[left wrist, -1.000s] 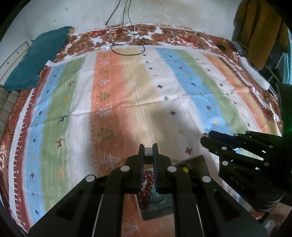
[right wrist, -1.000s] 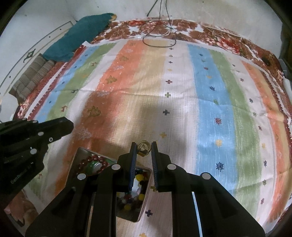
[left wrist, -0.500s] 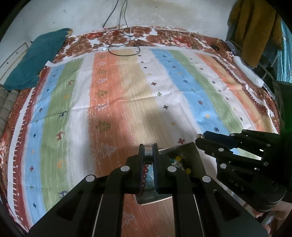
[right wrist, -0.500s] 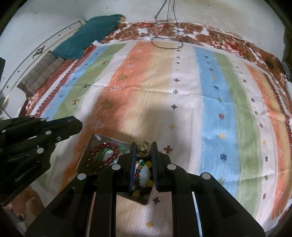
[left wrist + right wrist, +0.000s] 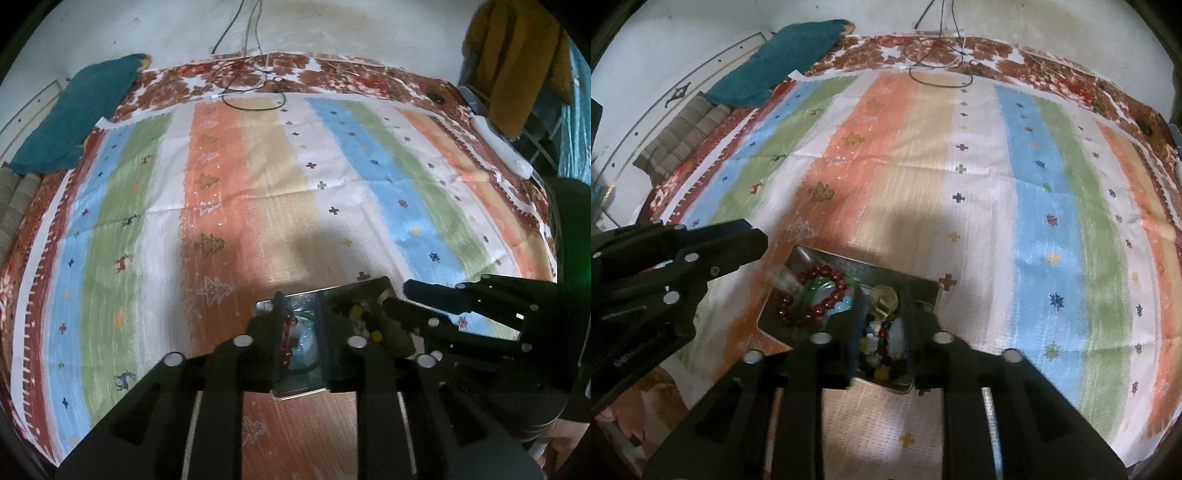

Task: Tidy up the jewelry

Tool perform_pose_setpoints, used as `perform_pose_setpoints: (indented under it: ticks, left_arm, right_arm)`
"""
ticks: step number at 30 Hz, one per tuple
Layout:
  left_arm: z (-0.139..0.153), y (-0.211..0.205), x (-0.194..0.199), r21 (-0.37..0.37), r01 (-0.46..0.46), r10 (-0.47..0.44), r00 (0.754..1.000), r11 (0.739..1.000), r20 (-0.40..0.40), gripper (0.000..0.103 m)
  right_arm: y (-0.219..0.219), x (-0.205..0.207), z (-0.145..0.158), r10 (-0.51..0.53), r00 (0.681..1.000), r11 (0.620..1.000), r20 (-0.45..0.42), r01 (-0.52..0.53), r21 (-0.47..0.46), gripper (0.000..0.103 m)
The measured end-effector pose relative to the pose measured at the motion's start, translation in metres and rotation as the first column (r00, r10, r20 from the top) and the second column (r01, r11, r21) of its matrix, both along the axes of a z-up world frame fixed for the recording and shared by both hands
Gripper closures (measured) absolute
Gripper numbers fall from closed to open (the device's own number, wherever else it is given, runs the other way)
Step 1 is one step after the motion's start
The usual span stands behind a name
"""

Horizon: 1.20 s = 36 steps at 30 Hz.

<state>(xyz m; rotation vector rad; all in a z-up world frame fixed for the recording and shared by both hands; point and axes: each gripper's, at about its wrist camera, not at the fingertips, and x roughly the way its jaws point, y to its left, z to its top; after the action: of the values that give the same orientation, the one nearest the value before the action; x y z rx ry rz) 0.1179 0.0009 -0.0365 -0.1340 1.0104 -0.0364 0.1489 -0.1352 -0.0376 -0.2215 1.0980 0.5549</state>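
Item one: your right gripper [image 5: 881, 314], jaws a little apart, nothing clamped as far as shows. A gold ring [image 5: 883, 297] sits between the tips, resting at the far end of the tray's right compartment; whether a pad touches it, you cannot tell.

Item two: metal tray [image 5: 925, 283], two compartments, lying on the striped bedspread [image 5: 1027, 192] directly below both sets of jaws.
- Right compartment: mixed coloured beads [image 5: 881, 345], under and between your right jaws.
- Left compartment: red bead bracelet [image 5: 822, 291] looped over a green bangle [image 5: 812, 287], just left of your right jaws.

Item three: your left gripper [image 5: 299, 325], jaws apart and empty, held over the left compartment, with the red bracelet seen between them.

Risks, as judged:
- If the ring is not fully free of a pad, lifting the right jaws could drag it out over the tray's far rim onto the bedspread.
- The tray is light and sits on soft cloth; a jaw tip catching its wall could tip it and spill the beads.
- Both grippers work close together over one small tray; a sideways move could knock them together.
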Motion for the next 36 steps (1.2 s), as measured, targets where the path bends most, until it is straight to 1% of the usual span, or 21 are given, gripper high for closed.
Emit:
perform_pose_setpoints:
  ticks: [3, 7, 9, 10, 11, 14, 16, 18, 20, 24, 29, 32, 36]
  left_arm:
    - [0.001, 0.004, -0.003, -0.004, -0.02, 0.02, 1.0, 1.0, -0.003, 0.083]
    - [0.004, 0.01, -0.001, -0.016, -0.035, 0.035, 0.999, 0.999, -0.001, 0.076]
    - [0.006, 0.012, -0.004, -0.024, -0.043, 0.043, 0.999, 0.999, 0.002, 0.075]
    - [0.007, 0.012, -0.004, -0.026, -0.043, 0.043, 0.999, 0.999, 0.005, 0.074]
    - [0.009, 0.012, -0.007, -0.031, -0.041, 0.042, 0.999, 0.999, 0.011, 0.071]
    - [0.013, 0.011, -0.017, -0.038, -0.027, 0.028, 0.999, 0.999, 0.027, 0.064]
    - [0.014, 0.009, -0.022, -0.036, -0.024, 0.025, 0.999, 0.999, 0.036, 0.063]
    - [0.014, 0.007, -0.028, -0.039, -0.02, 0.021, 0.999, 0.999, 0.044, 0.062]
    - [0.016, 0.005, -0.032, -0.046, -0.015, 0.018, 0.999, 0.999, 0.05, 0.055]
    - [0.018, 0.008, -0.039, -0.072, -0.016, 0.02, 0.998, 0.997, 0.059, 0.052]
    - [0.022, 0.007, -0.051, -0.095, -0.001, 0.009, 0.997, 0.995, 0.077, 0.041]
    - [0.024, 0.006, -0.058, -0.1, 0.009, -0.001, 0.996, 0.995, 0.085, 0.038]
    - [0.026, 0.005, -0.066, -0.103, 0.012, -0.003, 0.996, 0.995, 0.093, 0.034]
  right_arm:
    - [-0.001, -0.001, 0.002, -0.005, 1.0, 1.0, 0.008, 0.005, -0.005, 0.074]
    - [-0.009, -0.002, 0.004, -0.028, 0.999, 1.0, 0.016, 0.028, -0.012, 0.074]
    - [-0.013, -0.006, 0.007, -0.034, 0.999, 0.999, 0.021, 0.034, -0.011, 0.072]
    - [-0.015, -0.009, 0.009, -0.037, 0.999, 0.999, 0.029, 0.037, -0.011, 0.069]
    - [-0.017, -0.011, 0.011, -0.039, 0.999, 0.999, 0.037, 0.04, -0.009, 0.067]
    - [-0.022, -0.018, 0.02, -0.041, 0.998, 0.999, 0.05, 0.04, 0.018, 0.066]
    - [-0.026, -0.022, 0.024, -0.044, 0.997, 0.999, 0.063, 0.043, 0.027, 0.065]
    - [-0.029, -0.026, 0.027, -0.043, 0.996, 0.999, 0.074, 0.041, 0.035, 0.061]
    - [-0.031, -0.03, 0.031, -0.04, 0.996, 0.998, 0.08, 0.036, 0.048, 0.056]
    - [-0.031, -0.037, 0.038, -0.026, 0.994, 0.998, 0.108, 0.021, 0.051, 0.048]
    - [-0.036, -0.047, 0.048, -0.018, 0.992, 0.997, 0.124, 0.009, 0.073, 0.032]
    - [-0.039, -0.051, 0.051, -0.023, 0.991, 0.997, 0.133, 0.012, 0.08, 0.028]
    - [-0.043, -0.057, 0.052, -0.019, 0.991, 0.996, 0.13, 0.008, 0.084, 0.025]
